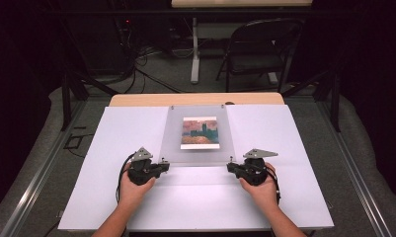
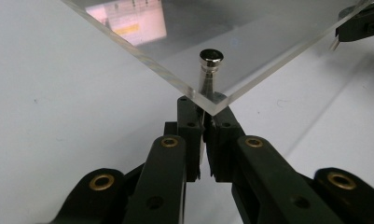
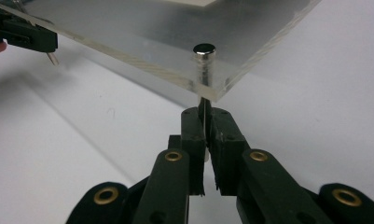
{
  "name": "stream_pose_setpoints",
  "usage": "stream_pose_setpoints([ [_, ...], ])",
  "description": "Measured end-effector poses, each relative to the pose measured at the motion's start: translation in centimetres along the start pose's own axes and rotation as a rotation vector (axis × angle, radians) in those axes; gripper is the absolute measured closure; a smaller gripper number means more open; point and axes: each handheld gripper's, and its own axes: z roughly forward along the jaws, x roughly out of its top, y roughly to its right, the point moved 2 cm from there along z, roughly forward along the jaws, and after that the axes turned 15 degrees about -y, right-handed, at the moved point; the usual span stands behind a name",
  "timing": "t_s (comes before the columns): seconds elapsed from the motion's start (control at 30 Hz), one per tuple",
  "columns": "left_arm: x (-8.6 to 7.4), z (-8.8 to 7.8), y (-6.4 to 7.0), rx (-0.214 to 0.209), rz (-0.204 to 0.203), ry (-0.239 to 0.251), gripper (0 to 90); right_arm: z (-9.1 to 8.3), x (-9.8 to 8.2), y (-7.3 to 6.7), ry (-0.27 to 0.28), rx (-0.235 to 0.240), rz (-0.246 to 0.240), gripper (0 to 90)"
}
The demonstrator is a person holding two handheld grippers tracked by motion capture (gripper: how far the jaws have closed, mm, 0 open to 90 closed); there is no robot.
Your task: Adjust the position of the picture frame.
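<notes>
Both grippers clenched: we pinch the left (image 2: 204, 122) on the pin (image 2: 210, 70) at one near corner of the acrylic sheet (image 1: 198, 148), the right (image 3: 205, 122) under its corner pin (image 3: 204, 63). Sheet sits mid-table over the print (image 1: 200, 132).

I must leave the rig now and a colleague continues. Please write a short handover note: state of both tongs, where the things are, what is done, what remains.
Left tongs: shut, at the near left corner of the clear acrylic sheet, by its metal pin.
Right tongs: shut, at the near right corner, below its metal pin.
Things: the sheet lies over a painting print on the white table cover; in the gripper views its near corners look raised off the cover.
Done: both near corners are taken.
Left: probably lifting or placing the sheet evenly; I cannot tell which.
</notes>
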Motion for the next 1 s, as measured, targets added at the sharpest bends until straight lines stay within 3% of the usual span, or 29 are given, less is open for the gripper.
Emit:
stream_pose_setpoints([
  [0.2,-0.4,0.9,0.1,0.009,0.008,-0.044,85.0,0.6,-0.4,0.2,-0.063,-0.015,0.000,84.2],
  [0.4,-0.6,0.8,0.2,0.014,-0.002,-0.027,83.7,0.7,-0.6,0.4,-0.050,0.008,0.025,83.1],
  [0.53,-0.6,0.4,0.5,0.005,-0.013,-0.003,77.0,0.5,-0.8,0.6,-0.043,0.028,0.036,80.6],
  [0.67,-1.1,0.1,1.3,0.019,0.002,-0.002,63.2,0.0,-1.3,0.2,-0.042,0.039,0.045,67.5],
  [0.83,-1.5,-0.4,1.7,0.036,0.003,0.030,48.9,-1.0,-1.9,-1.0,-0.047,-0.037,-0.028,51.3],
  [1.0,-2.1,-0.8,1.8,0.020,0.013,0.040,39.2,-1.4,-2.0,-1.5,-0.045,-0.089,-0.077,44.2],
])
